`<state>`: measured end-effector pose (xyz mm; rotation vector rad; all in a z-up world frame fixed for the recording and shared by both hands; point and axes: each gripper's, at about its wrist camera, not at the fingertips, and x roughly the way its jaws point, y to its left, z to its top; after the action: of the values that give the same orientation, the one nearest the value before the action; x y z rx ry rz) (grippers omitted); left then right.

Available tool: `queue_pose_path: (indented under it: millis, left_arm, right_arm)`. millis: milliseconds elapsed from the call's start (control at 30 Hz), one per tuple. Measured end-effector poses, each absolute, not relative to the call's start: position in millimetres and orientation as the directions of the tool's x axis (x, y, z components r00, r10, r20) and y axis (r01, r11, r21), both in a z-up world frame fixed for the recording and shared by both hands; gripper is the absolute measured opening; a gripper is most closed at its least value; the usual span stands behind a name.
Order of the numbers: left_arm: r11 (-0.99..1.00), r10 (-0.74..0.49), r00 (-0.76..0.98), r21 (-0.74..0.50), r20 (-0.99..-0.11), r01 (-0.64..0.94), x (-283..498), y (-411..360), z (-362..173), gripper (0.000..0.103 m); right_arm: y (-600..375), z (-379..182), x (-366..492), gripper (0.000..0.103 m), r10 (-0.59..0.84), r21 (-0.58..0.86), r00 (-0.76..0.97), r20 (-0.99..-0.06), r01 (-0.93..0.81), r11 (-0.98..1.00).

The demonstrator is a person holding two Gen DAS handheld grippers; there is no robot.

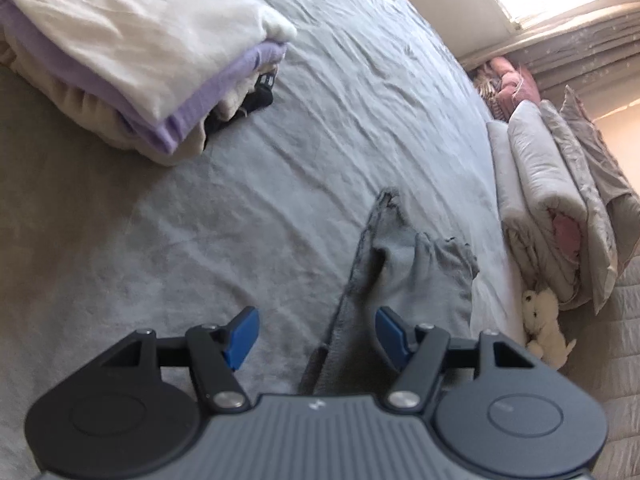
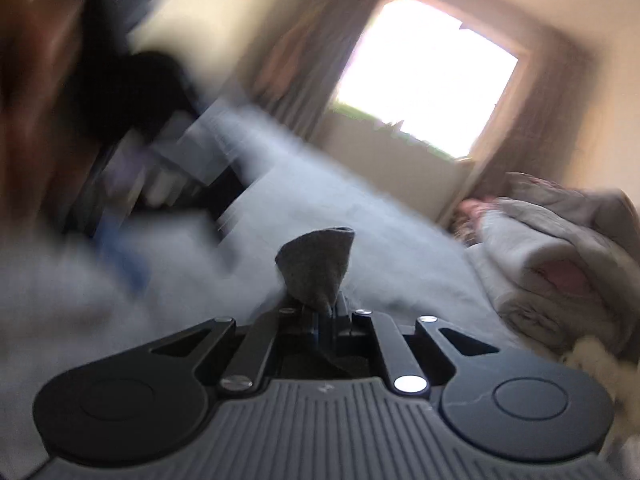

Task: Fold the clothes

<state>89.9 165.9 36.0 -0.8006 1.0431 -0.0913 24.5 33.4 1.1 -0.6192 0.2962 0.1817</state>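
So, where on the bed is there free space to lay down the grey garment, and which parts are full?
The widest bare patch of grey bedsheet lies between the folded stack and the rolled bedding. Bare too: left of the grey garment, ahead of the open left gripper. Crowded along the bedding, near the plush toy.

Both views overlook bed (image 1: 280, 140); right perhaps lower.

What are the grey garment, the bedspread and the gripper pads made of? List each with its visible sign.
Grey garment: soft knit, probably cotton jersey; matte, limp, with a frayed-looking edge.
Bedspread: thin woven fabric, likely cotton; matte, covered in fine creases.
Left gripper pads: smooth blue plastic or rubber, hard to tell which; flat, evenly coloured faces on black arms.
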Motion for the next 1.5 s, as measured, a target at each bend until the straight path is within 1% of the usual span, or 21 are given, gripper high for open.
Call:
queue_pose_path:
  millis: [133, 300, 433, 633, 700, 733, 767, 833, 900, 967, 1033, 1067, 1133, 1167, 1200, 1267, 1300, 1333, 1433, 1467, 1500]
  left_arm:
    - [0.719, -0.432, 0.531, -0.634, -0.729, -0.284, 90.7, 165.6, 37.2, 0.066]
    - [0.739, -0.435, 0.519, -0.621, -0.736, -0.262, 90.9, 159.2, 35.5, 0.066]
    - [0.756, -0.441, 0.517, -0.614, -0.733, -0.226, 90.3, 150.5, 37.0, 0.066]
    - [0.769, -0.434, 0.524, -0.604, -0.733, -0.209, 89.5, 147.3, 37.5, 0.066]
    - [0.768, -0.436, 0.525, -0.606, -0.731, -0.206, 89.5, 146.5, 37.3, 0.066]
    - [0.769, -0.436, 0.525, -0.606, -0.730, -0.204, 89.5, 145.9, 37.4, 0.066]
    - [0.770, -0.437, 0.526, -0.606, -0.730, -0.201, 89.5, 145.3, 37.5, 0.066]
    - [0.773, -0.439, 0.524, -0.604, -0.730, -0.194, 89.5, 143.4, 37.8, 0.066]
    - [0.772, -0.445, 0.524, -0.608, -0.726, -0.185, 89.2, 141.5, 38.4, 0.066]
    - [0.773, -0.449, 0.527, -0.610, -0.721, -0.176, 88.5, 140.3, 38.9, 0.066]
    - [0.787, -0.438, 0.527, -0.594, -0.728, -0.165, 88.1, 138.4, 39.0, 0.066]
    - [0.791, -0.436, 0.525, -0.589, -0.731, -0.164, 88.1, 138.1, 38.6, 0.066]
    - [0.786, -0.445, 0.515, -0.596, -0.732, -0.167, 88.8, 139.3, 37.4, 0.066]
    - [0.776, -0.458, 0.514, -0.608, -0.726, -0.168, 89.4, 141.2, 37.2, 0.066]
    - [0.768, -0.463, 0.518, -0.617, -0.719, -0.170, 89.5, 143.5, 37.8, 0.066]
    - [0.771, -0.452, 0.529, -0.613, -0.718, -0.172, 88.9, 145.6, 39.7, 0.066]
    - [0.775, -0.450, 0.528, -0.609, -0.720, -0.169, 88.6, 144.8, 40.0, 0.066]
    - [0.778, -0.451, 0.525, -0.606, -0.722, -0.165, 88.4, 143.5, 40.0, 0.066]
    - [0.792, -0.455, 0.517, -0.595, -0.725, -0.137, 86.7, 136.1, 41.0, 0.065]
    - [0.799, -0.455, 0.515, -0.588, -0.726, -0.123, 85.8, 132.1, 41.3, 0.064]
    - [0.806, -0.456, 0.514, -0.582, -0.727, -0.108, 84.7, 127.8, 41.3, 0.061]
  right_arm:
    - [45.2, -8.8, 25.0, 0.008, 0.069, -0.567, 0.920, -0.387, -0.296, 0.768]
    - [59.4, -20.9, 25.4, 0.016, 0.053, -0.591, 0.886, -0.460, -0.350, 0.727]
    - [45.4, -14.1, 14.1, 0.019, 0.115, -0.549, 0.859, -0.499, -0.416, 0.725]
    - [49.4, -5.4, 11.0, 0.020, 0.186, -0.494, 0.841, -0.509, -0.462, 0.737]
    - [54.4, -7.2, 9.7, 0.018, 0.194, -0.490, 0.838, -0.511, -0.469, 0.735]
    - [54.9, -7.9, 11.1, 0.013, 0.194, -0.484, 0.839, -0.507, -0.464, 0.742]
    - [55.2, -8.5, 12.5, 0.010, 0.195, -0.477, 0.841, -0.504, -0.459, 0.750]
    - [53.3, -6.9, 14.6, 0.010, 0.199, -0.423, 0.841, -0.503, -0.439, 0.793]
    - [50.3, -4.9, 18.8, 0.007, 0.196, -0.386, 0.854, -0.482, -0.408, 0.827]
    - [48.7, -1.9, 20.9, 0.007, 0.187, -0.365, 0.874, -0.448, -0.370, 0.854]
    - [50.4, -4.5, 23.8, 0.007, 0.173, -0.352, 0.875, -0.453, -0.354, 0.867]
    - [51.5, -7.6, 24.9, 0.012, 0.168, -0.360, 0.865, -0.472, -0.363, 0.859]
    - [53.3, -13.0, 26.8, 0.016, 0.159, -0.373, 0.846, -0.509, -0.383, 0.845]
    - [49.1, -8.7, 25.7, 0.017, 0.172, -0.353, 0.840, -0.515, -0.390, 0.850]
    - [44.3, -4.0, 24.3, 0.023, 0.188, -0.329, 0.834, -0.519, -0.398, 0.856]
    - [21.2, 12.4, 14.0, 0.060, 0.276, -0.220, 0.824, -0.495, -0.426, 0.878]
    - [9.7, 20.6, 8.9, 0.066, 0.318, -0.165, 0.818, -0.479, -0.440, 0.883]
    - [-2.1, 28.7, 4.0, 0.069, 0.357, -0.111, 0.813, -0.460, -0.451, 0.885]
    - [-45.5, 46.2, -2.1, 0.069, 0.375, 0.005, 0.826, -0.421, -0.412, 0.911]
    - [-59.3, 50.0, -1.4, 0.067, 0.358, 0.025, 0.834, -0.420, -0.384, 0.923]
    - [-72.5, 52.6, 1.8, 0.061, 0.344, 0.047, 0.836, -0.427, -0.359, 0.932]
